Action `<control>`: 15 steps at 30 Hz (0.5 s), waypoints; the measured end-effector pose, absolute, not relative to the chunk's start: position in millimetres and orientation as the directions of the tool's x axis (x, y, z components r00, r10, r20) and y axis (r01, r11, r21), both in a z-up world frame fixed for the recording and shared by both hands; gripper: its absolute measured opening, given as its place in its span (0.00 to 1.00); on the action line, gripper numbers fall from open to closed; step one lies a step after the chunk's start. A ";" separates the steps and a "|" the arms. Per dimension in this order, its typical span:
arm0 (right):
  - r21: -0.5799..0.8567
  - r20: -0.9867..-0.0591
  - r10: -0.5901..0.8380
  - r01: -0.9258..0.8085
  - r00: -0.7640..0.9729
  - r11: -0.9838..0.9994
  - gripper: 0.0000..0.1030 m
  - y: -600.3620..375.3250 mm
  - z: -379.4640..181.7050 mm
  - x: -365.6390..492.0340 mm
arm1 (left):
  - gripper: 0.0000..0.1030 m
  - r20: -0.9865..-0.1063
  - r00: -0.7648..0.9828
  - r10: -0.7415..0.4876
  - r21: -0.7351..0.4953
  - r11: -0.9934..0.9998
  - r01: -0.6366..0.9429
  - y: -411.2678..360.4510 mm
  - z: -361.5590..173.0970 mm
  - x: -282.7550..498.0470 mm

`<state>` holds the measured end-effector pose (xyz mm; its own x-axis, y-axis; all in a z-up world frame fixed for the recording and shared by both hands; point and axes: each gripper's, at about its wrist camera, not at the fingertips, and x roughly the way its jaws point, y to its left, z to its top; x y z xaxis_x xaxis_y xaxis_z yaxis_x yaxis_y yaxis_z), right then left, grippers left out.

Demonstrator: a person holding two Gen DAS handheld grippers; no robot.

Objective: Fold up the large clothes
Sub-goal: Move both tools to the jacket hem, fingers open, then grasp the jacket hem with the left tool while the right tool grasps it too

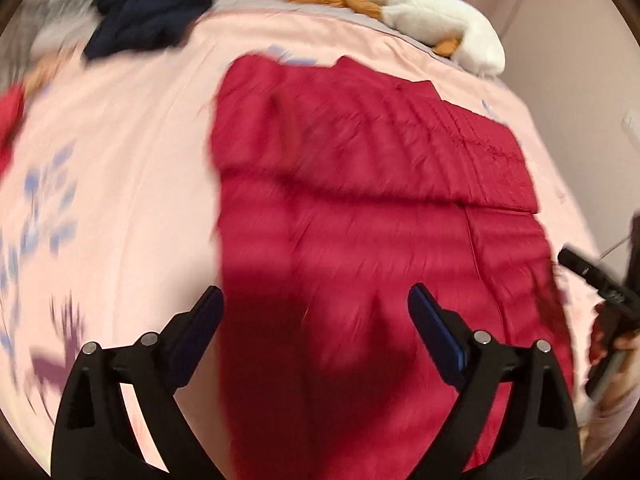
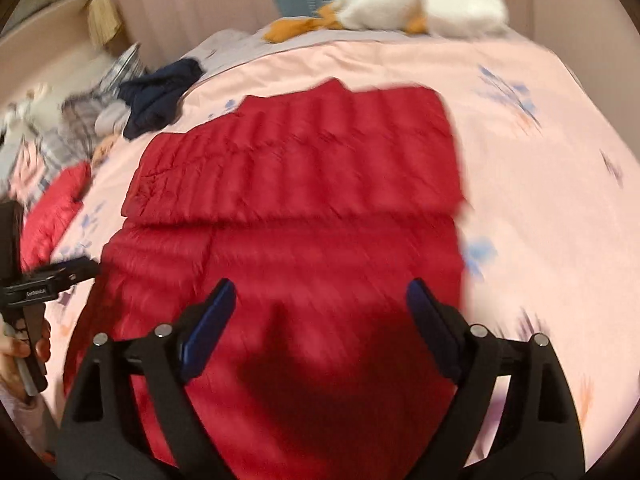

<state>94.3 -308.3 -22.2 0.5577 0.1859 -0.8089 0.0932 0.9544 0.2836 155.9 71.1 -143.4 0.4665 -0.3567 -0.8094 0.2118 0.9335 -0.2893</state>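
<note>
Red quilted jacket [image 1: 360,184] lies flat across the middle of the bed [image 1: 132,152], its far part already doubled over the near part along a crosswise ridge; the near half spreads toward both cameras, smooth and unfolded. Left tongs [image 1: 316,304] hang above the jacket's near left edge, released, nothing between the blue pads; right tongs [image 2: 320,300] hang over its near right part, likewise released and empty. By my reading a fold has just been laid and the next calls for fresh grips; to do it well, each pair should pinch a near corner, taking every layer of the slippery shell, then lift together and carry level so the edges meet squarely. Beyond the jacket, a dark navy garment [image 1: 148,16] lies near the far left of the bed; a white plush toy [image 2: 420,0] rests at the head.
</note>
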 end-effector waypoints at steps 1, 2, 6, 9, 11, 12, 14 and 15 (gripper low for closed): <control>0.302 -0.812 0.187 0.124 0.554 0.945 0.87 -318.6 -24.8 80.6 | 0.91 -0.805 0.448 -0.389 -0.342 0.921 0.184 85.3 -148.1 146.6; 0.333 -0.813 0.192 0.169 0.550 0.928 0.87 -332.3 -28.6 61.4 | 0.91 -0.799 0.431 -0.419 -0.390 0.907 0.159 97.8 -152.9 138.4; 0.426 -0.807 0.240 0.249 0.540 0.870 0.87 -361.0 -38.1 11.7 | 0.91 -0.729 0.406 -0.551 -0.573 0.816 0.077 136.2 -171.5 101.7; 0.509 -0.788 0.318 0.268 0.526 0.818 0.87 -371.1 -45.2 -11.0 | 0.91 -0.684 0.378 -0.624 -0.652 0.755 0.067 139.3 -182.0 84.7; 0.600 -0.757 0.420 0.277 0.502 0.750 0.87 -371.5 -57.1 -23.3 | 0.91 -0.653 0.361 -0.665 -0.695 0.717 0.064 138.8 -187.7 76.1; 0.627 -0.743 0.453 0.275 0.494 0.729 0.88 -368.9 -61.1 -27.8 | 0.91 -0.634 0.347 -0.691 -0.719 0.692 0.066 136.3 -190.9 72.0; 0.629 -0.736 0.459 0.250 0.497 0.736 0.88 -359.7 -60.8 -35.8 | 0.91 -0.605 0.329 -0.725 -0.748 0.659 0.074 132.1 -193.3 66.1; 0.629 -0.734 0.464 0.237 0.496 0.741 0.90 -355.9 -59.4 -37.2 | 0.91 -0.592 0.313 -0.742 -0.762 0.643 0.083 127.2 -195.0 63.3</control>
